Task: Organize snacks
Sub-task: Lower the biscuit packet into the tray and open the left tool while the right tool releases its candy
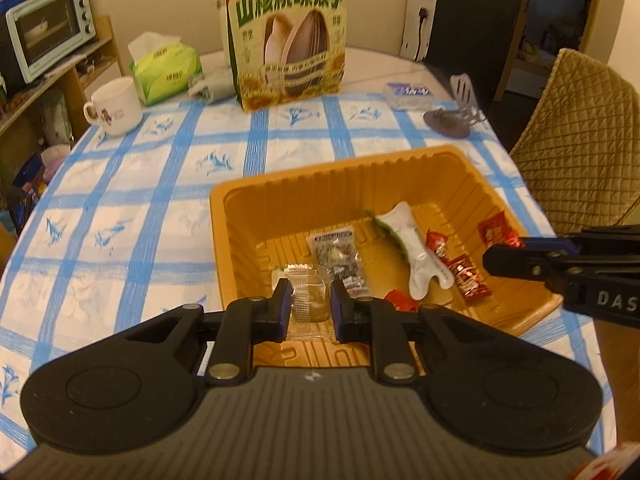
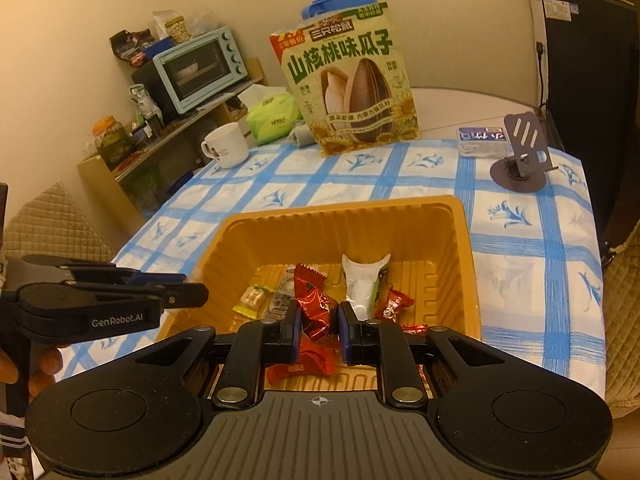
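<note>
The left gripper [image 1: 310,304] had its jaws pinching a clear packet [image 1: 307,296] over the near edge of the tray [image 1: 256,208]. Only the right wrist view showed the right gripper [image 2: 319,320] with its jaws clamped on a red candy [image 2: 316,308], also over the tray's near side. A white pouch [image 2: 362,288] lay deeper inside the tray. Beyond the tray on the counter [image 1: 120,216] stood a seed bag [image 1: 286,36].

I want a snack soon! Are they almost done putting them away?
Nearly. Several snacks already lie in the orange tray. The left gripper holds a clear packet and the right gripper a red candy, both over it. No loose snacks show on the tablecloth.
</note>
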Available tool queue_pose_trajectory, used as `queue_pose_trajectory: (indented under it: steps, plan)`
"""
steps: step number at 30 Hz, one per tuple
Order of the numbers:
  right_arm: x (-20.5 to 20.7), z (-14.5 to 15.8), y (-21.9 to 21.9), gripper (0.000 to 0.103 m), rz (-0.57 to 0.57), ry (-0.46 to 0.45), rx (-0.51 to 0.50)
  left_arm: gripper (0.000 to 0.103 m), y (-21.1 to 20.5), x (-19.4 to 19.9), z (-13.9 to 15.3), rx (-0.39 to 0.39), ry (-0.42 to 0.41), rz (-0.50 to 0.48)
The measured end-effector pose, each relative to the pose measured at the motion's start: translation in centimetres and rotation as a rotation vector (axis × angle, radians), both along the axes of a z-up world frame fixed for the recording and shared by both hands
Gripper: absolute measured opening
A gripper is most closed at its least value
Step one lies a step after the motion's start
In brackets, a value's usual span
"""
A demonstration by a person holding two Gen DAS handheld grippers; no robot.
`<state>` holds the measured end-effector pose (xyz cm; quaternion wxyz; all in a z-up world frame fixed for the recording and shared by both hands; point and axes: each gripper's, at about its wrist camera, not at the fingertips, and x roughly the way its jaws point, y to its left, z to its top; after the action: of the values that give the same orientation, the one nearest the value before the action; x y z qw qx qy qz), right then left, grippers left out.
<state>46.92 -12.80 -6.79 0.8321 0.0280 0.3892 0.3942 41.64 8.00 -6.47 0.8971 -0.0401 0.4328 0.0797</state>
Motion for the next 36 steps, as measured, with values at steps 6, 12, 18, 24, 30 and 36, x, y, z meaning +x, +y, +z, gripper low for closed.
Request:
queue_pose_trajectory:
  steps: [6,12,18,24,30,36]
  plan:
    - [0.6,-0.6,-0.1,0.019,0.001,0.013,-0.004,0.018,0.2,0.7,-1.4,-0.011,0.036,0.013]
    - [0.8,-0.7,-0.1,0.019,0.001,0.014,-0.004,0.019,0.2,1.0,-1.8,-0.012,0.047,0.018]
    - [1.5,-0.6,0.1,0.019,0.002,0.01,0.002,0.026,0.0,1.0,-0.7,-0.01,0.024,0.008]
    - [2.6,0.1,1.1,0.019,0.011,-0.007,0.014,0.027,0.2,1.7,1.1,0.014,-0.013,0.018]
    - [3.4,0.3,2.7,0.019,0.026,-0.005,0.02,0.028,0.4,2.2,1.6,0.029,-0.02,0.034]
    - [4.3,-1.3,4.2,0.019,0.022,0.04,0.003,0.029,0.5,2.4,1.3,0.028,-0.013,0.058]
